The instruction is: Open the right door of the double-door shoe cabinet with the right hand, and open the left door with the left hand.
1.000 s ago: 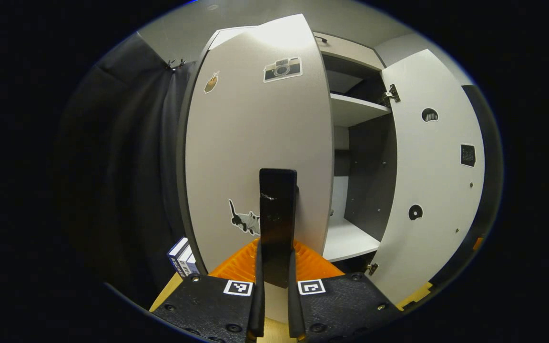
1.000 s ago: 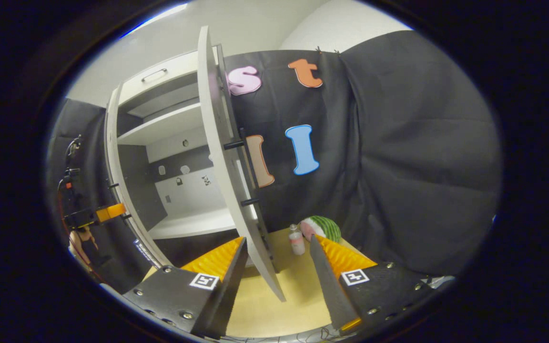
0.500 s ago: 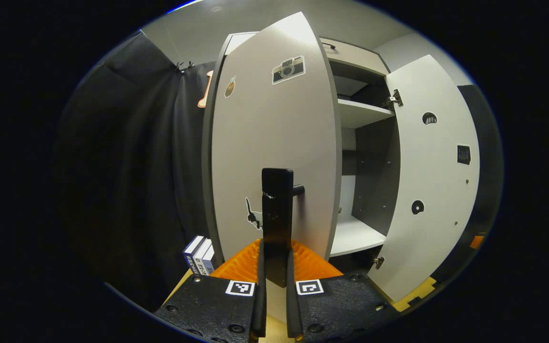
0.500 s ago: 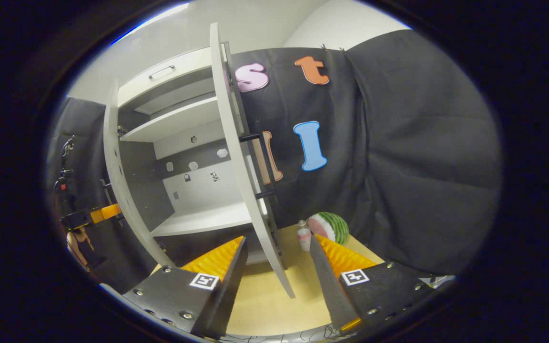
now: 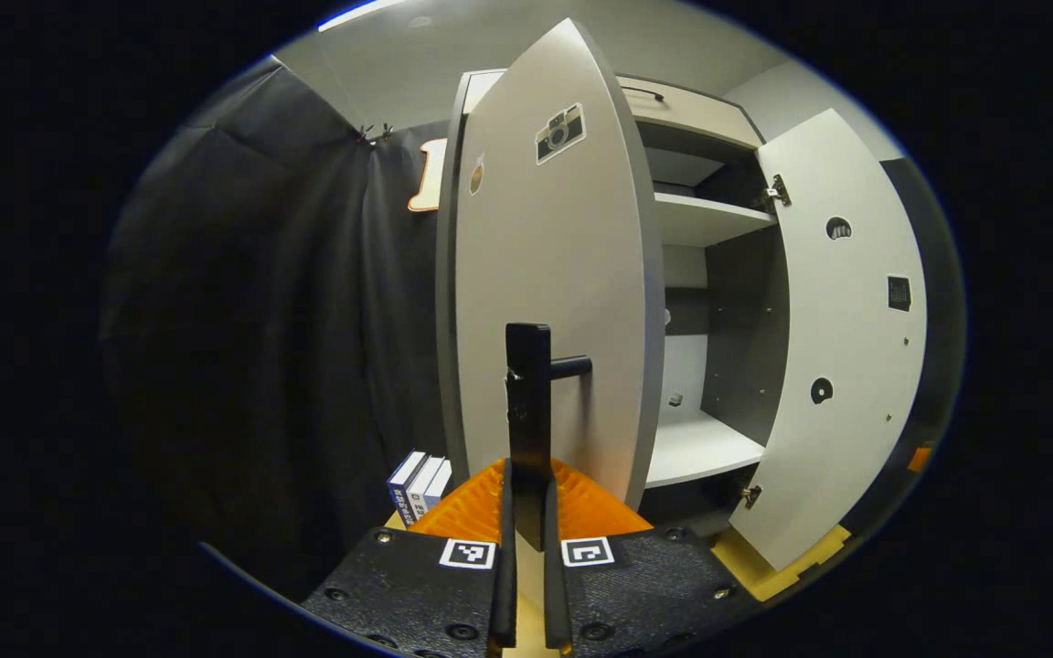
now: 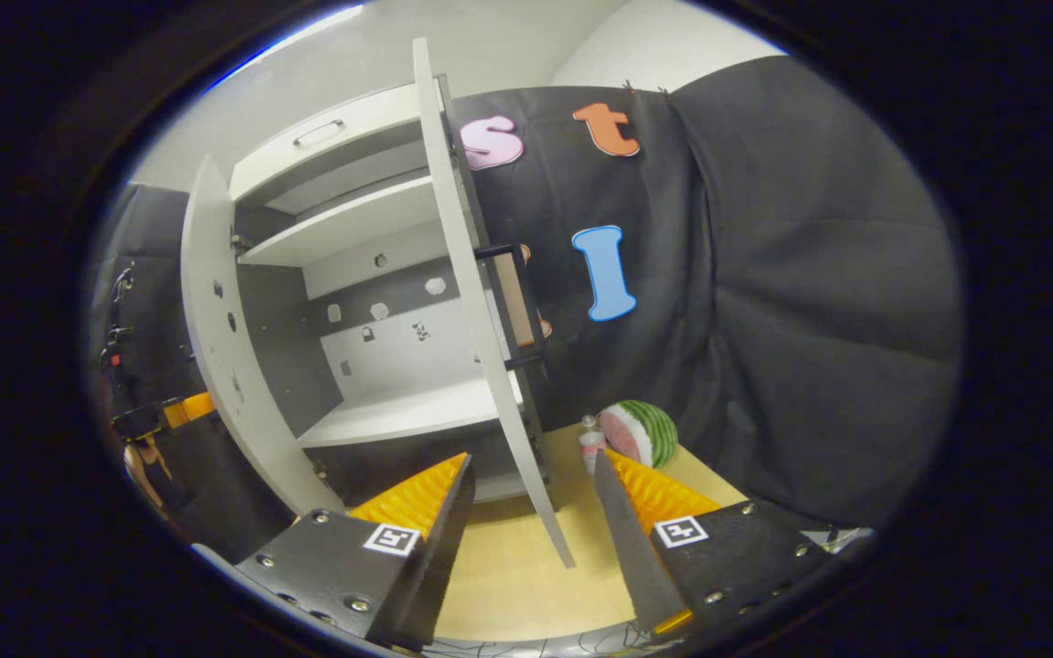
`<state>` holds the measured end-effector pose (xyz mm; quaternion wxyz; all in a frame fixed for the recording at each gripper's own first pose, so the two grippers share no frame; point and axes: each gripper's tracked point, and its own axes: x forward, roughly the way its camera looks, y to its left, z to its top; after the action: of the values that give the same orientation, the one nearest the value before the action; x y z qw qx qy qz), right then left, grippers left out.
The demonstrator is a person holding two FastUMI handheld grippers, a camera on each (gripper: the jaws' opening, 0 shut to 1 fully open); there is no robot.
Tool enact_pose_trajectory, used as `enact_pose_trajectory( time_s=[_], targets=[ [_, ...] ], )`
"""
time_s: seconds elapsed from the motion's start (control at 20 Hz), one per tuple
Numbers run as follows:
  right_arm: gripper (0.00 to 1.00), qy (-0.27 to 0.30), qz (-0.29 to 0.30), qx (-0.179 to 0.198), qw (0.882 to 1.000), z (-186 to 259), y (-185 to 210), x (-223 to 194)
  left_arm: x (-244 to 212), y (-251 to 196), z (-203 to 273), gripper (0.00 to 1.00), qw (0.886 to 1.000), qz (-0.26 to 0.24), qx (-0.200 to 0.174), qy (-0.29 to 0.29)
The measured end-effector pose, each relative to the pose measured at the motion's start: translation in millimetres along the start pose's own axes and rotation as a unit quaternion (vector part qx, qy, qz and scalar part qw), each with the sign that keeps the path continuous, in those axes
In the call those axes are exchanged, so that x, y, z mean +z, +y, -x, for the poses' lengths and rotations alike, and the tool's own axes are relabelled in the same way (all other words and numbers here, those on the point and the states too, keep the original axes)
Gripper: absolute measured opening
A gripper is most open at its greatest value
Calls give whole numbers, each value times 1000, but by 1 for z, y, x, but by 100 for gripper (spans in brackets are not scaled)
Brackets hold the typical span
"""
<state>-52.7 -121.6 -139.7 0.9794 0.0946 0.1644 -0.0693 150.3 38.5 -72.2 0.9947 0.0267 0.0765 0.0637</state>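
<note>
right gripper (image 6: 526, 493): we see its fingers spread wide apart, gripping nothing
right door (image 6: 481, 311): swung open, edge-on to us, lower edge between the fingers but touching neither
door handle (image 6: 513, 302): dark bar on the door's far face
left door (image 6: 225, 338): open, at the left of the cabinet
shoe cabinet (image 6: 371, 302): we see a shelf up top and a white floor panel, stickers on the back wall
left gripper (image 6: 165, 416): far left, beside the left door, with a hand below it
watermelon (image 6: 641, 434): on the wooden floor, small bottle (image 6: 590, 446) just beside it
</note>
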Motion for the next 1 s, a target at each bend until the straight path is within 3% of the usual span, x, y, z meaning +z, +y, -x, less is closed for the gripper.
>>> enact_pose_trajectory(
  time_s=[0.5,1.0],
  targets=[
    [78,10,2,31,999,-14,22,-7,-3,35,7,1,998,-10,67,6],
    [78,12,15,46,999,-15,33,-6,-4,41,4,1,998,11,60,-2]
  ],
)
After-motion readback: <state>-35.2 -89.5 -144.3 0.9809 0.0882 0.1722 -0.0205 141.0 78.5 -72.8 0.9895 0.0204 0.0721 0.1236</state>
